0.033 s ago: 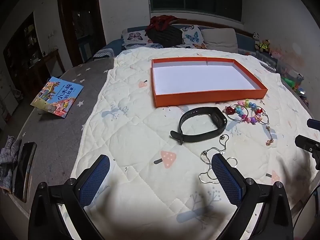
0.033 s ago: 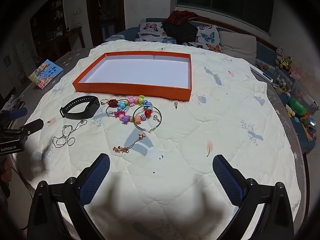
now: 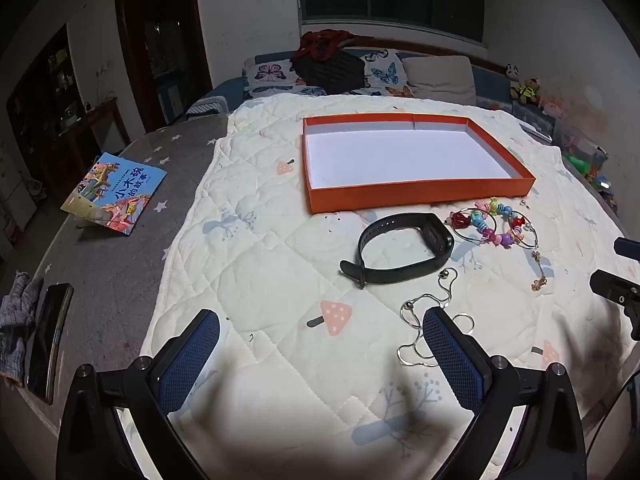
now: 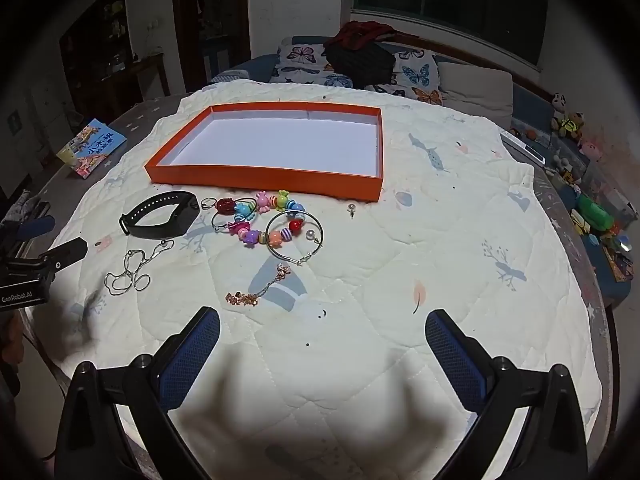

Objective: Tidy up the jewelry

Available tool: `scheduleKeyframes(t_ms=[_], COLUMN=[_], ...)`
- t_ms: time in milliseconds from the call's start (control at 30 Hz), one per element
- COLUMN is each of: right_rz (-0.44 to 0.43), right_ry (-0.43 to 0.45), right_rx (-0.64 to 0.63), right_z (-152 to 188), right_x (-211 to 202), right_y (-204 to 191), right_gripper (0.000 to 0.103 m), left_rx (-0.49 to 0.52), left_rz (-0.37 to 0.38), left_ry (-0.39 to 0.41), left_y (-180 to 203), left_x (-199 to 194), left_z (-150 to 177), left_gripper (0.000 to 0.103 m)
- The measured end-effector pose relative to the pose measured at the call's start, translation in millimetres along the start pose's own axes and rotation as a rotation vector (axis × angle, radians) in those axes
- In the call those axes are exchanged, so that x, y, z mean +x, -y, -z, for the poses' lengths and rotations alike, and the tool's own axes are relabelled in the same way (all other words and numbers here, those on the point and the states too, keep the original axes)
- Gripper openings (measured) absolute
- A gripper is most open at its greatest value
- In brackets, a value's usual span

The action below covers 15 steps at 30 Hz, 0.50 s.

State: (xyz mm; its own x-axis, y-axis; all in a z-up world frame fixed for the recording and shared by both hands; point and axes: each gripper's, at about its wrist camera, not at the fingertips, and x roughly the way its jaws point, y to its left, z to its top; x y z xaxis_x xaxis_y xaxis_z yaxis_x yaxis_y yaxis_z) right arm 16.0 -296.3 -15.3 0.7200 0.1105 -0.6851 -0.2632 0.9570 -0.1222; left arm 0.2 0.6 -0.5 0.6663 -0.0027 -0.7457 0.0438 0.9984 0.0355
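Observation:
An empty orange tray point(image 3: 420, 194) point(image 4: 260, 178) lies on the white quilt. In front of it lie a black wristband point(image 3: 400, 252) point(image 4: 160, 216), a colourful bead bracelet point(image 3: 494, 226) point(image 4: 260, 220), a silver hoop point(image 4: 294, 240), a silver chain point(image 3: 430, 320) point(image 4: 134, 268), a rose-gold chain point(image 3: 538, 272) point(image 4: 260, 290) and a small stud point(image 4: 352, 209). My left gripper point(image 3: 320, 340) is open and empty, its right finger over the silver chain. My right gripper point(image 4: 322, 340) is open and empty, just right of the rose-gold chain.
A picture book point(image 3: 114, 194) point(image 4: 92, 148), a phone point(image 3: 50, 340) and a grey cloth point(image 3: 16, 320) lie on the grey table at the left. A sofa with cushions point(image 3: 360, 72) stands behind. Toys point(image 4: 592, 216) crowd the right edge.

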Motion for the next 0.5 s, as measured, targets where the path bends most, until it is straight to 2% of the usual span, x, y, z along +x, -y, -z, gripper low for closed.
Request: scheduleKeyframes(t_ms=[200,267,500], right_rz=[-0.003,-0.002,-0.010], right_ry=[0.001,0.002,0.009], right_rx=[0.007,0.007,0.006], right_z=[0,0,2], right_x=[0,-1,-1], right_y=[1,0,4], right_gripper=[0.103,0.103,0.103], left_rx=[-0.021,0.007,0.009], left_rz=[0.024,0.012,0.017], left_ry=[-0.012,-0.004,-0.014], left_y=[-7,6,7], left_x=[-1,-2,1], left_z=[1,2,-4], left_gripper=[0.103,0.103,0.103])
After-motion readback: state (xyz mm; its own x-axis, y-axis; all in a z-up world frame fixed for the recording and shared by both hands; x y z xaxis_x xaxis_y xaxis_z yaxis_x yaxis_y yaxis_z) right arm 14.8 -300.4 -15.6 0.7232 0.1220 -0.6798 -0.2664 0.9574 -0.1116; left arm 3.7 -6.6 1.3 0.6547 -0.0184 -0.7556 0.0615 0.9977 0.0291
